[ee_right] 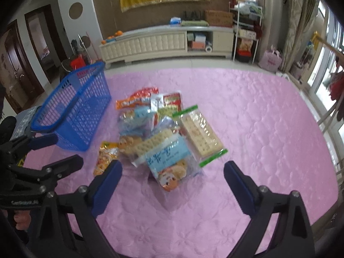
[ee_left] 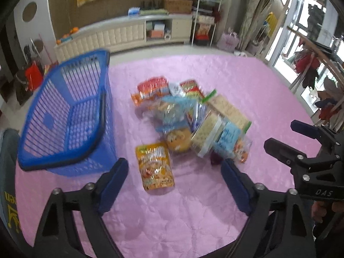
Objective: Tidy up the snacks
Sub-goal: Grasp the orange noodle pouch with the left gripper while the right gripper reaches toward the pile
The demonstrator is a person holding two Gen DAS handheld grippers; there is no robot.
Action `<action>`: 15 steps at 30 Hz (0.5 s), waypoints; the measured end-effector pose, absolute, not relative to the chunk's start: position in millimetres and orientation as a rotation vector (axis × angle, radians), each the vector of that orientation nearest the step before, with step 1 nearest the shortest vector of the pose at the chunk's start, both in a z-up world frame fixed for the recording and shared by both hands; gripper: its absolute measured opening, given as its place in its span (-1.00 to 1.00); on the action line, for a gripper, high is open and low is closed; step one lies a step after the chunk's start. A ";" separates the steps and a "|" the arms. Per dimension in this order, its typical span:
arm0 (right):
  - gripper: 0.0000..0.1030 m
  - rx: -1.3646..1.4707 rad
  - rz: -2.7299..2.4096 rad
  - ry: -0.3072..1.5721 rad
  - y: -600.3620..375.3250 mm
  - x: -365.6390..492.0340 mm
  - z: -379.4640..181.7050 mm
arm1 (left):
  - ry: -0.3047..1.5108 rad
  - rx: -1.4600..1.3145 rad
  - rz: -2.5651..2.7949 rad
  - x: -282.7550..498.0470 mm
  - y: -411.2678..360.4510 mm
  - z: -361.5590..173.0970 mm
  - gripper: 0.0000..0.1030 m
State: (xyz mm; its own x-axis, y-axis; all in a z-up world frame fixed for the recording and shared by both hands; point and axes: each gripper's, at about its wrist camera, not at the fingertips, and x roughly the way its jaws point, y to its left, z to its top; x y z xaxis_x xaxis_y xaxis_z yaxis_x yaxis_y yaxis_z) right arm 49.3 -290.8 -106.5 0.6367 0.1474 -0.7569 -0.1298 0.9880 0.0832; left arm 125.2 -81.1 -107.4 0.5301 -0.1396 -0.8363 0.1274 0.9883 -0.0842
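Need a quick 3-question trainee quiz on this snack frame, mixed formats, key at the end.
1. True or false: the blue basket already holds snack packs.
2. Which pack lies apart from the pile, nearest the left tool? A) the yellow-orange pouch B) the green-edged cracker tray C) the light blue cookie bag
3. Fill in: the snacks lie on a ___ quilted cover.

Key: 1 false, nothing shows through its slats in either view. 2 A. 3 pink. Both the left tool and the right tool have open, empty jaws.
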 end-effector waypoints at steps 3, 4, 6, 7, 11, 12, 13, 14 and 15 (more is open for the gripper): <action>0.83 0.015 0.159 0.903 -289.0 57.9 -123.1 | 1.048 -0.016 -0.142 133.0 -79.1 -128.1 0.50; 0.83 0.012 0.158 0.913 -287.8 60.5 -127.2 | 1.063 -0.012 -0.131 135.9 -78.5 -134.3 0.50; 0.82 0.009 0.156 0.934 -286.5 65.9 -137.4 | 1.089 -0.008 -0.112 142.9 -76.0 -147.8 0.50; 0.82 0.008 0.157 0.944 -285.8 68.9 -142.6 | 1.095 -0.006 -0.108 146.2 -75.4 -152.6 0.50; 0.82 0.010 0.159 0.968 -282.1 80.6 -157.9 | 1.139 0.002 -0.082 159.1 -72.0 -176.2 0.35; 0.82 0.006 0.155 0.974 -281.4 82.9 -160.8 | 1.151 -0.003 -0.085 161.5 -71.2 -180.8 0.24; 0.82 0.003 0.152 0.976 -280.6 85.7 -164.2 | 1.160 -0.001 -0.082 164.4 -70.5 -186.2 0.20; 0.82 0.001 0.149 0.979 -279.7 88.2 -167.2 | 1.169 0.006 -0.073 166.7 -70.0 -190.5 0.14; 0.82 -0.001 0.148 0.982 -279.2 89.6 -168.9 | 1.174 0.011 -0.067 168.6 -69.2 -194.5 0.13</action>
